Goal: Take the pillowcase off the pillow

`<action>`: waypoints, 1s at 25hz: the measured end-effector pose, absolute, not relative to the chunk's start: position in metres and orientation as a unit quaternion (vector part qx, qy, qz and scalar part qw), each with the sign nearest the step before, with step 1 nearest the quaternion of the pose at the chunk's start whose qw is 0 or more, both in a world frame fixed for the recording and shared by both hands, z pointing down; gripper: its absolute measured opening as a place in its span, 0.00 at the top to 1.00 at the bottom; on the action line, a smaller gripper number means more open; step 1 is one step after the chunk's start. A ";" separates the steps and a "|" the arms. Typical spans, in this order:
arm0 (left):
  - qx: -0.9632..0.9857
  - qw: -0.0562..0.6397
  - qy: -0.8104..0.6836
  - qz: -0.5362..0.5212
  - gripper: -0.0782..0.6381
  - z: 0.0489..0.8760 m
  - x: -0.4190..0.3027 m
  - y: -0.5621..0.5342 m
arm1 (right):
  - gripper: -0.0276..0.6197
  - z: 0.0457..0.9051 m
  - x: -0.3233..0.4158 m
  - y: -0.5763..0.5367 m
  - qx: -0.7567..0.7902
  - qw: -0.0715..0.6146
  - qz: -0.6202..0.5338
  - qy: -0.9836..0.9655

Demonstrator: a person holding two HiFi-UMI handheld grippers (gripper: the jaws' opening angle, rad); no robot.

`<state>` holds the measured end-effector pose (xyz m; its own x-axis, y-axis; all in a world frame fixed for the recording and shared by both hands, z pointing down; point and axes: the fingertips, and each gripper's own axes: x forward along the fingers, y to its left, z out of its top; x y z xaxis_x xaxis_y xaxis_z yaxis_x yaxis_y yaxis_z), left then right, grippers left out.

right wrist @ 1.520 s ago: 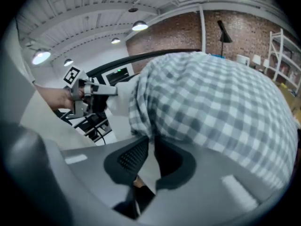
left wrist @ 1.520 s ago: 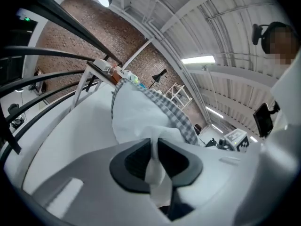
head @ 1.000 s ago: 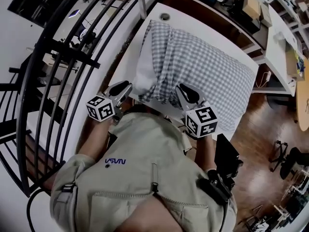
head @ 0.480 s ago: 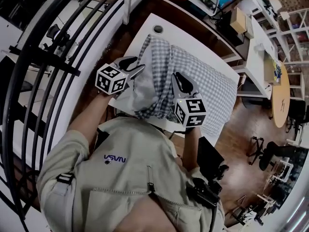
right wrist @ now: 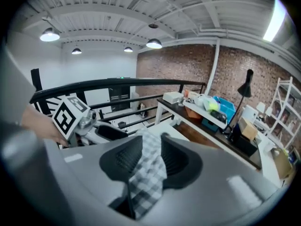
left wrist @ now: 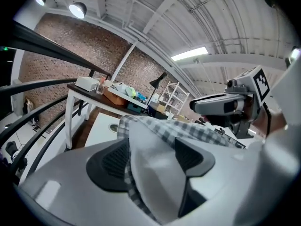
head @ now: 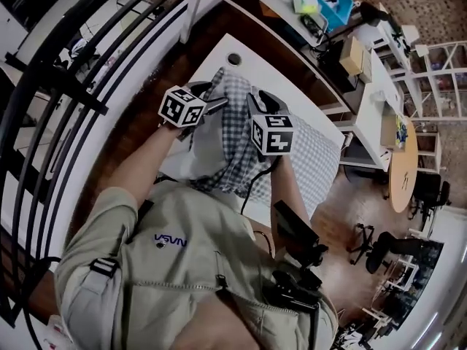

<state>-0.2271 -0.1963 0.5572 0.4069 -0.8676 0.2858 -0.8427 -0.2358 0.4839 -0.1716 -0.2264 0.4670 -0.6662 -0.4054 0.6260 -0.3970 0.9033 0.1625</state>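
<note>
A pillow in a blue-and-white checked pillowcase (head: pixel 232 152) lies on the white table (head: pixel 252 68), its near end raised and bunched. The white pillow (head: pixel 208 141) shows at the case's left side. My left gripper (head: pixel 210 97) is at the bunch's left, my right gripper (head: pixel 257 102) at its top right. In the left gripper view my left gripper (left wrist: pixel 150 157) has white pillow fabric (left wrist: pixel 155 173) and checked edge (left wrist: pixel 188 134) between jaws that have just been opening. In the right gripper view my right gripper (right wrist: pixel 151 161), its jaws also just opening, has a checked strip (right wrist: pixel 148 173) hanging loose between the pads.
A black curved railing (head: pixel 66 86) runs along the left. A desk with boxes and clutter (head: pixel 306 6) stands behind the table, a white desk (head: pixel 372 108) and a round wooden table (head: pixel 403 159) to the right. Office chairs (head: pixel 372 243) stand on the wooden floor.
Both grippers have moved away from the body toward the table's far end, taking the pillow's near end with them so it bunches up. Both jaw pairs stand wider.
</note>
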 end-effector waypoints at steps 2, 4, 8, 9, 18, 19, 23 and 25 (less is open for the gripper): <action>0.789 0.308 -0.532 -0.012 0.49 0.565 -0.220 -0.199 | 0.73 0.487 -0.180 -0.237 0.210 0.377 -0.005 -0.902; 0.799 0.315 -0.512 -0.008 0.59 0.565 -0.209 -0.197 | 0.69 0.510 -0.185 -0.245 0.196 0.408 -0.003 -0.892; 0.818 0.279 -0.503 0.016 0.83 0.550 -0.191 -0.181 | 0.73 0.533 -0.184 -0.244 0.182 0.459 -0.019 -0.870; 0.821 0.262 -0.507 0.025 0.84 0.546 -0.187 -0.176 | 0.80 0.533 -0.184 -0.241 0.179 0.460 -0.028 -0.869; 0.849 0.106 -0.514 0.061 0.87 0.470 -0.151 -0.115 | 0.95 0.457 -0.170 -0.295 0.289 0.394 -0.122 -0.864; 0.845 0.098 -0.523 0.048 0.87 0.460 -0.155 -0.109 | 0.95 0.457 -0.162 -0.304 0.302 0.401 -0.130 -0.855; 0.807 0.143 -0.571 -0.044 0.87 0.450 -0.200 -0.099 | 0.95 0.469 -0.101 -0.339 0.362 0.434 -0.104 -0.819; 0.789 0.171 -0.586 -0.067 0.87 0.461 -0.221 -0.105 | 0.94 0.478 -0.068 -0.346 0.382 0.440 -0.081 -0.809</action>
<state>-0.2210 -0.1046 0.4607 0.3049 -0.9477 0.0949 -0.9020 -0.2553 0.3481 -0.0681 -0.3460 0.4784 -0.3214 -0.6884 0.6502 -0.5467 0.6955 0.4662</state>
